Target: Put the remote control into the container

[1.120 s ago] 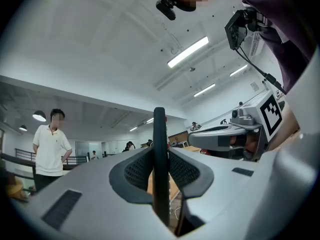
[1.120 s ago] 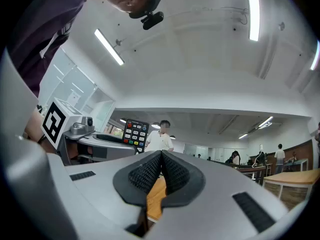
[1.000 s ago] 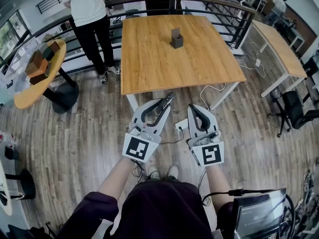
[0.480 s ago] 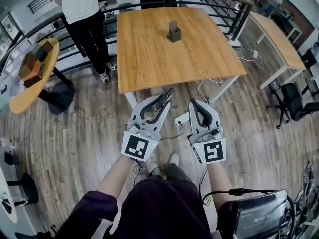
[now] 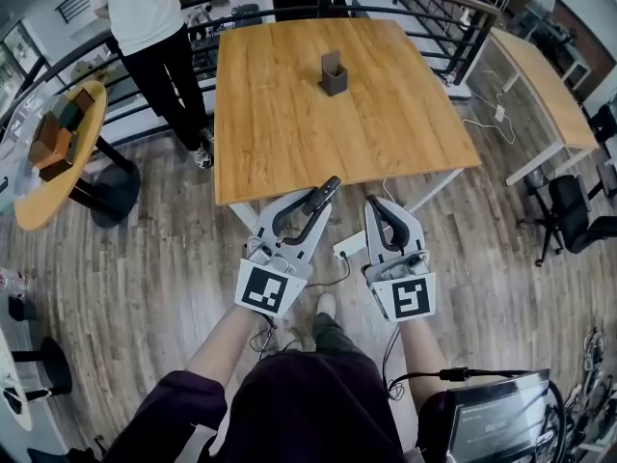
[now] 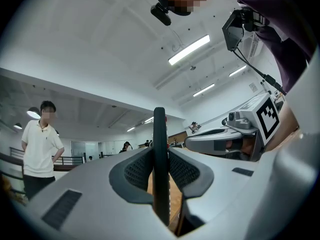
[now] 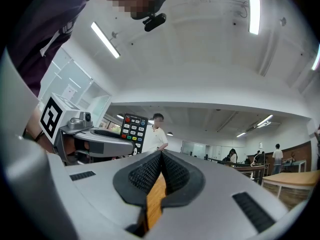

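A black remote control (image 5: 321, 196) is clamped between the fingers of my left gripper (image 5: 314, 204), held above the wooden floor just short of the table's near edge. In the left gripper view the remote (image 6: 160, 164) shows edge-on between the pads; in the right gripper view its buttoned face (image 7: 134, 129) sticks up from the left gripper. My right gripper (image 5: 374, 207) hangs beside it, shut, with nothing between its pads (image 7: 150, 171). The dark container (image 5: 334, 75) stands upright on the far middle of the wooden table (image 5: 289, 133).
A person in a white shirt (image 5: 145, 17) stands at the table's far left corner by a railing (image 5: 424, 8). A round table with boxes (image 5: 53, 148) is at the left. A second desk (image 5: 545, 85) and an office chair (image 5: 576, 215) stand at the right. A power strip (image 5: 349, 247) lies on the floor.
The table has drawn nearer and shifted left in the head view. Both grippers keep the same pose, with the remote still held in the left one.
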### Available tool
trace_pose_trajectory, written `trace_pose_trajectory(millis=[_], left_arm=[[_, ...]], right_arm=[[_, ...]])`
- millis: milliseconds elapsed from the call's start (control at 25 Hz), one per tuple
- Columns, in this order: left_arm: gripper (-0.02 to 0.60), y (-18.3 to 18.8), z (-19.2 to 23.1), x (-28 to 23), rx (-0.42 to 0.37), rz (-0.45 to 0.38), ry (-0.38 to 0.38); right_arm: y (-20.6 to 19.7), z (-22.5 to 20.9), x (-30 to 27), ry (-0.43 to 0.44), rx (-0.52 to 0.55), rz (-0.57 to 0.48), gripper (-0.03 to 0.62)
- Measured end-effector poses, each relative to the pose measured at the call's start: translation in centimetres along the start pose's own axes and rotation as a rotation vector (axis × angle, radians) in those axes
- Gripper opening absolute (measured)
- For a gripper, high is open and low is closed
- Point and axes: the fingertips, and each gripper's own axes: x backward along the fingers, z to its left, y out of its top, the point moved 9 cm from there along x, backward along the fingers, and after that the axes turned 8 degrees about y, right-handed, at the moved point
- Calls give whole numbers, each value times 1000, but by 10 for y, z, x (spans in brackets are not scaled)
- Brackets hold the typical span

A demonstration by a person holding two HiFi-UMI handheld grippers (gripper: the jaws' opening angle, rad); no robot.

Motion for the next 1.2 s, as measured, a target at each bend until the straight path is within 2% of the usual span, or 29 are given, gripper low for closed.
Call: trace_pose_trajectory(millis=[120,360,720,960,1200], left_arm=[[94,-3,3,-37,-15,9,0],[94,-1,6,-97,-47,12,9],[94,-8,20,-147,-62,16,24],[94,-31,43,-187,-61,9,23],[94,-66,78,-240,-49,7,8]], right_arm=[[-5,-32,-18,6,-24,-43,17],[-17,-88,-37,18,-43,-62,16],[-31,-129,-66,26,-54,-75,15],[-53,-156,-97,17,-46,-62,15],[-81,-191,-153,-1,-45,-52,15]])
